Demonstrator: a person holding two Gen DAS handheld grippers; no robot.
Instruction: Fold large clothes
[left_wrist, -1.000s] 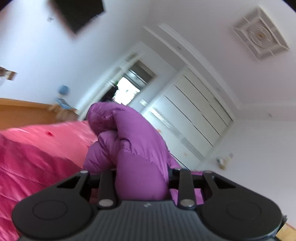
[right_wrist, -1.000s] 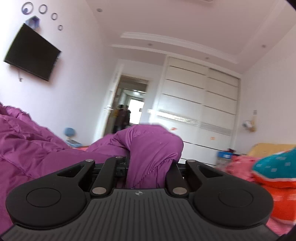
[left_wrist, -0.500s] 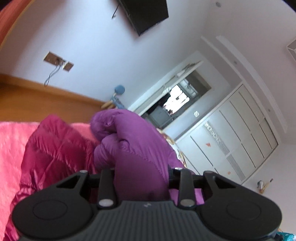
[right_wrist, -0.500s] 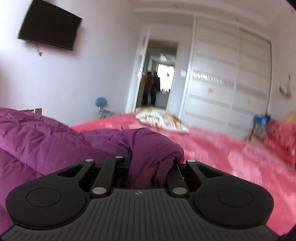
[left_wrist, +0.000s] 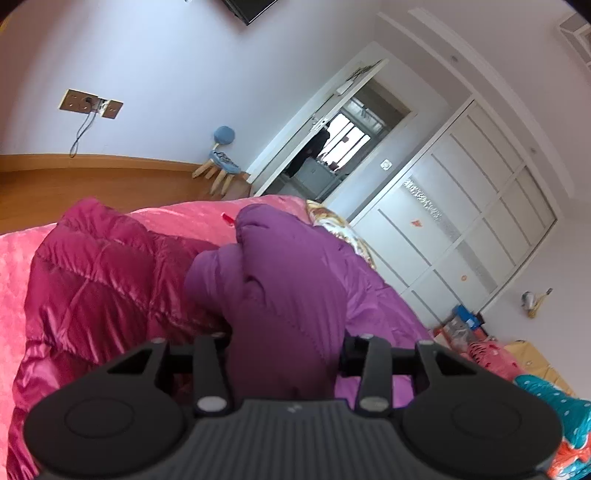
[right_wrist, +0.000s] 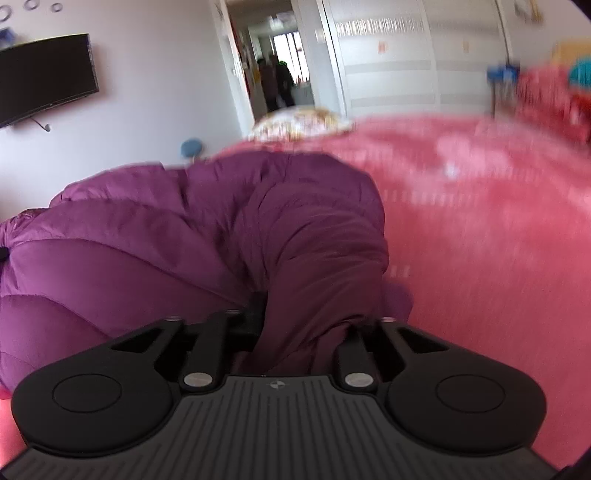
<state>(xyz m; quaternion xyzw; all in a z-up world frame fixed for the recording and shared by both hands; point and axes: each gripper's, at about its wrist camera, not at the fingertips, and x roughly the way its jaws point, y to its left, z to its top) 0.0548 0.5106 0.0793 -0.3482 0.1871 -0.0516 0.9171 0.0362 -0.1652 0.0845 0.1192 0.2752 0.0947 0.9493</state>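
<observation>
two puffy jackets (left_wrist: 288, 288), one television (right_wrist: 44, 77), one stool (left_wrist: 221, 170), two hand-held grippers (left_wrist: 284, 339)

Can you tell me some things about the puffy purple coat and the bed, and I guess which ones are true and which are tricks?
1. The purple coat lies on a pink bed cover. True.
2. A shiny dark pink coat lies beside the purple one. True.
3. The left gripper has nothing between its jaws. False: purple coat fabric sits between them as they open.
4. The TV lies on the bed. False: it hangs on the wall.
5. The doorway is shut. False: it stands open.
</observation>
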